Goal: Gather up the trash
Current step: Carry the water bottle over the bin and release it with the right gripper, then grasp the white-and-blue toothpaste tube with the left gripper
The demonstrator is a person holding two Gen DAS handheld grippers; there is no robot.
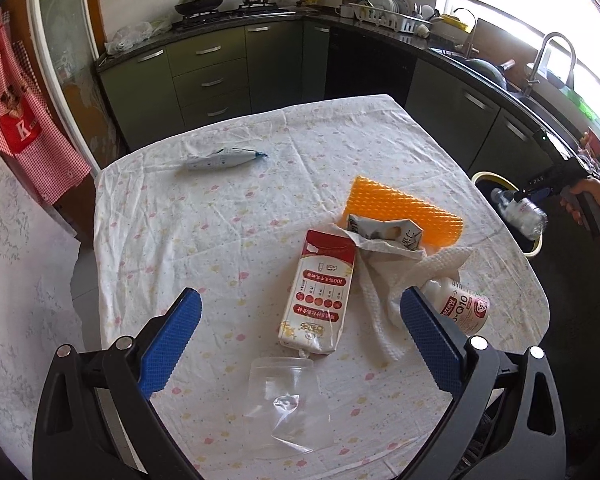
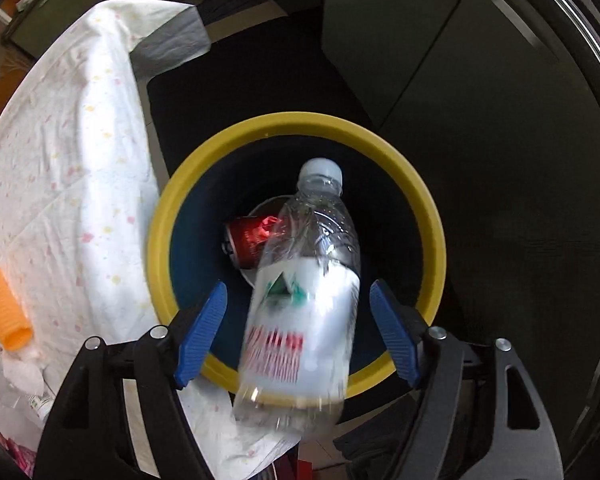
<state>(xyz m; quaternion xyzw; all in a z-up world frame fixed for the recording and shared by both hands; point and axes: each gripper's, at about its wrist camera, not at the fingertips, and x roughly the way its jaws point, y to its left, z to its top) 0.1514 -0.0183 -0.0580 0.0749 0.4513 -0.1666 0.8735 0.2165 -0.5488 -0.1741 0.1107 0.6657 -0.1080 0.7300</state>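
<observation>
Where legible, "Q10" on the supplement bottle [image 1: 458,304]; both the left gripper [image 1: 300,332] and right gripper [image 2: 298,332] agape.

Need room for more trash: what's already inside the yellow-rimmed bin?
Inside the bin, a red can lies on something pale and round. The falling water bottle covers the rest of the bottom.

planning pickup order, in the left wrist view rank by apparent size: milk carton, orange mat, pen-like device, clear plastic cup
1. milk carton
2. clear plastic cup, close to the carton, and nearest the camera, so unsure
3. orange mat, partly covered
4. pen-like device, farthest away
</observation>
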